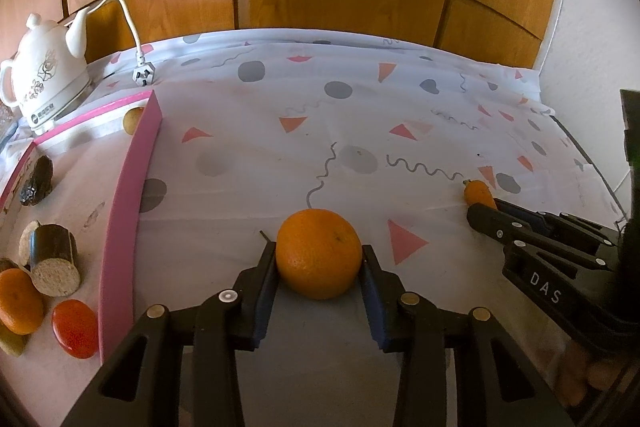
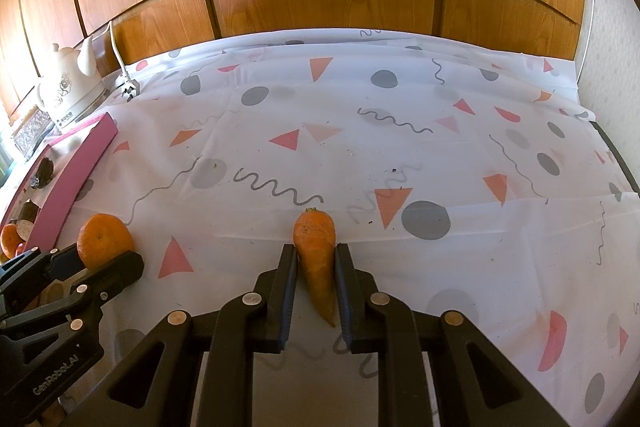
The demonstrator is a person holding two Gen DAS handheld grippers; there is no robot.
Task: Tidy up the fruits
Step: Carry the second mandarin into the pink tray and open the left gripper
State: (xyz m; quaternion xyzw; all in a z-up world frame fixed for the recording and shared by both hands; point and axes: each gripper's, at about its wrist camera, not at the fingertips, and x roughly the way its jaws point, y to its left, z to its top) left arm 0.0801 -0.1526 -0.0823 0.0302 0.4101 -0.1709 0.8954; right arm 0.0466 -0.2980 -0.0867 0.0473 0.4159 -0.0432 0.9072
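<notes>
The left hand-held gripper [image 1: 319,259] has its pads pressed on either side of an orange [image 1: 318,253], which sits on the surface [image 1: 280,155] between the fingers. This looks like a grip made ready for lifting it into the pink tray [image 1: 128,211] to that gripper's left, where other produce already lies. The right hand-held gripper [image 2: 316,263] is closed narrow on a carrot [image 2: 316,255], thick end pointing away from it, tip back between the fingers; it is gripped along its length, probably so it will not roll. Both items appear to rest on the surface, the tray well left of the right one.
</notes>
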